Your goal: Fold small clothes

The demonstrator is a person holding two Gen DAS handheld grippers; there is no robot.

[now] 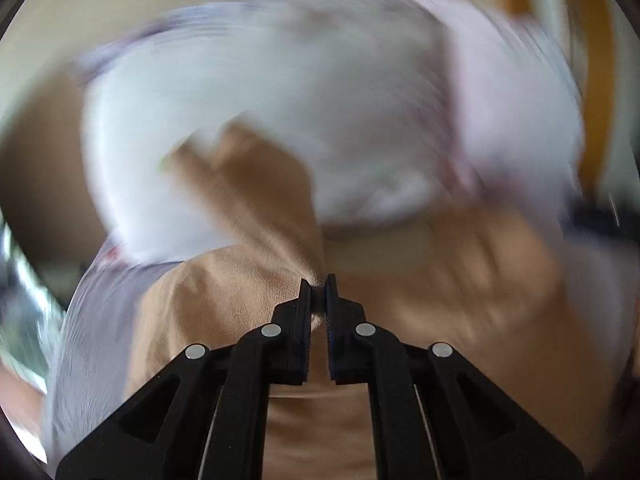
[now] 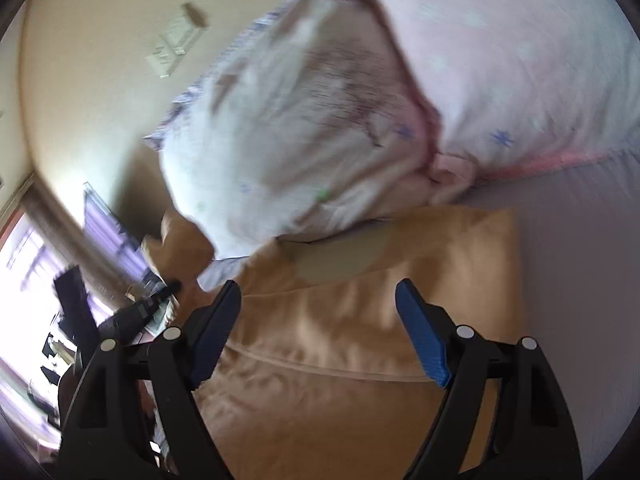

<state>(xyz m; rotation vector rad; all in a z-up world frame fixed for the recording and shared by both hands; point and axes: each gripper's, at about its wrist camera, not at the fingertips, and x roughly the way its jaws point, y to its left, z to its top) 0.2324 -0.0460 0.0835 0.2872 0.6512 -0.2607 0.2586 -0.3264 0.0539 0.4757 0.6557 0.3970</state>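
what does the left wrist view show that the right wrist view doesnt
Only the left wrist view shows the left tongs shut on a pinched fold of the tan garment.

Only the right wrist view shows the right tongs open and empty above that garment, plus the wall switch plate and the bright window.

Both show the tan garment, the white printed pillow and the pale lilac sheet.

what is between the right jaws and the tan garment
Nothing visible. The right gripper hangs open directly over the tan garment, with only bare cloth between its jaws. The white patterned bedding lies beyond it, not between them.
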